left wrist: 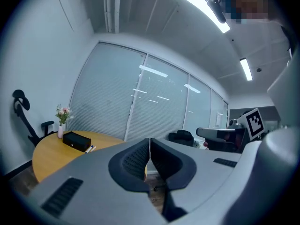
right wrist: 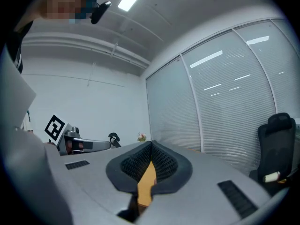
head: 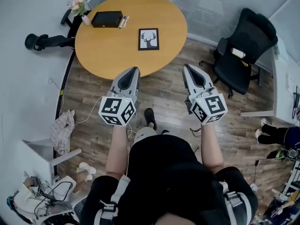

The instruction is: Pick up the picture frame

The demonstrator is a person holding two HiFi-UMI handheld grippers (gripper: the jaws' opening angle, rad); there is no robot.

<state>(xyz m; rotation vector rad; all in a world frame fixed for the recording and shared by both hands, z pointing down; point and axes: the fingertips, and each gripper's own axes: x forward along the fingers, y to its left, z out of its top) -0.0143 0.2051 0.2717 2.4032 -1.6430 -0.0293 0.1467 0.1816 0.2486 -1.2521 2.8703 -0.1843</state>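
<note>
Wooden table (left wrist: 52, 154) partly behind left gripper (left wrist: 149, 142)

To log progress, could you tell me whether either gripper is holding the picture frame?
No, the picture frame lies on the table, beyond the left gripper and right gripper.

Ahead of my left gripper (head: 135, 70) I see a round orange wooden table (head: 112, 55). A black-framed deer picture (head: 149, 39) lies nearest; a black box (head: 107, 19), pens (head: 123, 21) and flower vase (head: 81, 9) sit farther off.
</note>
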